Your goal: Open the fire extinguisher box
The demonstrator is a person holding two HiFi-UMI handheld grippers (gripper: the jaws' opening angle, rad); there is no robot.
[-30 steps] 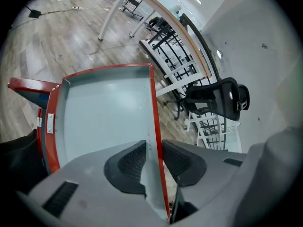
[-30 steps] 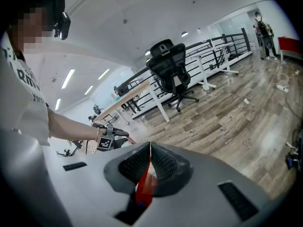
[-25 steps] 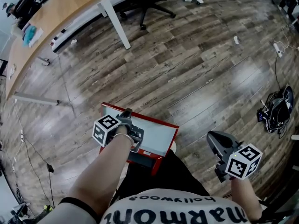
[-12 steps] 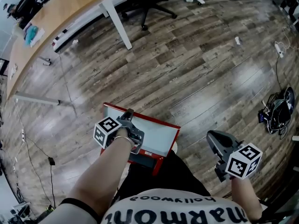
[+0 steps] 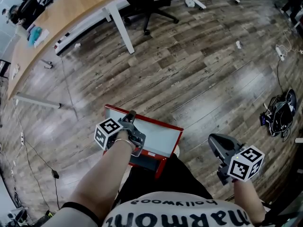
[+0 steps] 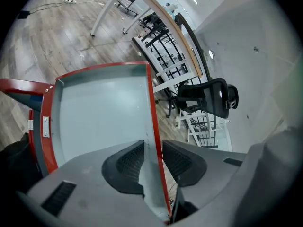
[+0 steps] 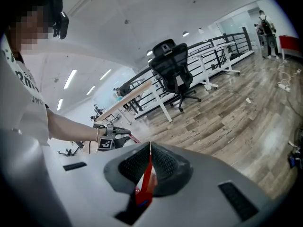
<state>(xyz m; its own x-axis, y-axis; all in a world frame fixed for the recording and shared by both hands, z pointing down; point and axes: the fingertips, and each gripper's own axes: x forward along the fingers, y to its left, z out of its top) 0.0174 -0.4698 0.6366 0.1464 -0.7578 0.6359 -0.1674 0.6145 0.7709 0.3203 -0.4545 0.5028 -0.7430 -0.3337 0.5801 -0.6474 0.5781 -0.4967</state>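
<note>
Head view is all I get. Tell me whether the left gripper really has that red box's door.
Observer: Yes. In the left gripper view, the left gripper is closed on the free edge of the door, gripping both faces.
Operator: Report the right gripper's jaws.
Observer: In the right gripper view, the right gripper has its jaws together and holds nothing.
Operator: Check the room for bystanders.
Observer: The right gripper view shows a person standing far off across the room, well away from the box.
</note>
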